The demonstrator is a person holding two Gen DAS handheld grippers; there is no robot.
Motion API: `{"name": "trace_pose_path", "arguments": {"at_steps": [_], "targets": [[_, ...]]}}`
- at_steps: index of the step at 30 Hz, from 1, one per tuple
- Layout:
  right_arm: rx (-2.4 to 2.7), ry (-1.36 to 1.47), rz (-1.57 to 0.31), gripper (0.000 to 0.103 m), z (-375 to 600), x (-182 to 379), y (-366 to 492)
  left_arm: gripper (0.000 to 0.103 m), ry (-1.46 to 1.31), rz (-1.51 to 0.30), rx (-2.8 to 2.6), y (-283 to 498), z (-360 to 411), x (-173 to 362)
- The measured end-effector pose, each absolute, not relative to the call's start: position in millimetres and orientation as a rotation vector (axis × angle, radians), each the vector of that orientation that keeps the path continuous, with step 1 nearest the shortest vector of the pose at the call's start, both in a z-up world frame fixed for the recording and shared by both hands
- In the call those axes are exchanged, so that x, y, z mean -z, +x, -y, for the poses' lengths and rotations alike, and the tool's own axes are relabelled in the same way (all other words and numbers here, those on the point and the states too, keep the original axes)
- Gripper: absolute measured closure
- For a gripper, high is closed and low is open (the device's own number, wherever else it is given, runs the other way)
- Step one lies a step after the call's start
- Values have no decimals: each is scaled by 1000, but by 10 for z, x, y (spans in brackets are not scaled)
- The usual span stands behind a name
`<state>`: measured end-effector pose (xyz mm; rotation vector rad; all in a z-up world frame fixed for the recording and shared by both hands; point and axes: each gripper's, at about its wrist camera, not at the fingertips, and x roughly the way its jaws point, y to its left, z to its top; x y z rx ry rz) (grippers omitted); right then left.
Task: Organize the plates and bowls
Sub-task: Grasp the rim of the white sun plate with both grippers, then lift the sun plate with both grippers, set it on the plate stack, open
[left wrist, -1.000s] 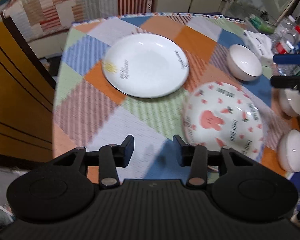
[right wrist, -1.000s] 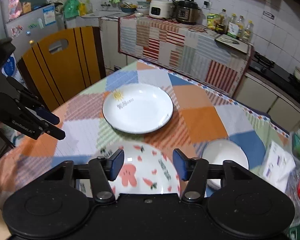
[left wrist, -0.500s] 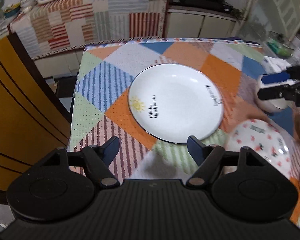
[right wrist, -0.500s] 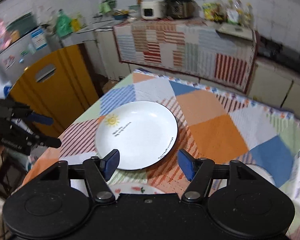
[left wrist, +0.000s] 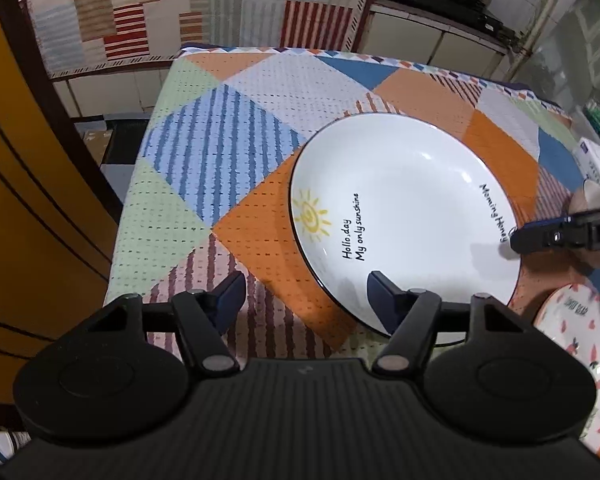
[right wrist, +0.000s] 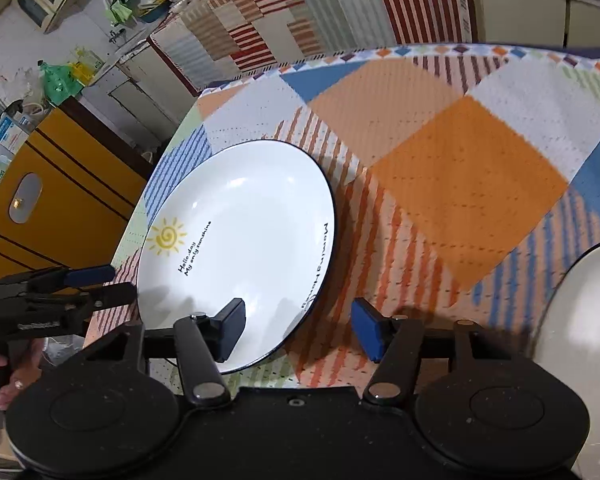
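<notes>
On the patchwork tablecloth (left wrist: pixel 220 160) the white sun-print plate (left wrist: pixel 404 208) lies flat between both tools. The left gripper (left wrist: pixel 304 296), jaws wide and empty, straddles its near-left rim. The right gripper (right wrist: pixel 298 326), equally wide and empty, straddles the opposite rim, about equally near.

two plates: one white (left wrist: pixel 404 216) with a sun, one strawberry-patterned (left wrist: pixel 580 360); one bowl (right wrist: pixel 580 344); two grippers, left (left wrist: pixel 306 300) and right (right wrist: pixel 298 330); one patchwork tablecloth (left wrist: pixel 204 160)

Table under patchwork cloth (left wrist: pixel 228 152); on it sun plate (left wrist: pixel 404 208), strawberry plate (left wrist: pixel 580 336), white bowl (right wrist: pixel 580 320).
</notes>
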<state>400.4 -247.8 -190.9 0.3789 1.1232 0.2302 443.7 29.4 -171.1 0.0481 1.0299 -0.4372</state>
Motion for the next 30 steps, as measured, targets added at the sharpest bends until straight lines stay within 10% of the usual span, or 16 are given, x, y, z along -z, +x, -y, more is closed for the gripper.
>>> {"name": "trace_pose_path", "arguments": {"at_steps": [13, 17, 19, 30], "targets": [[-234, 484, -1059, 60, 2554, 2128, 4113, 66, -134, -1009, 455, 4576, -438, 1984], [-233, 482, -1036, 62, 2493, 2171, 4135, 88, -180, -1014, 477, 4570, -381, 2003], [-230, 397, -1048, 85, 2461, 2147, 4135, 87, -139, -1001, 426, 4527, -308, 1965], [-307, 296, -950, 84, 2488, 1707, 3617, 84, -25, -955, 480, 3958, -183, 1439]]}}
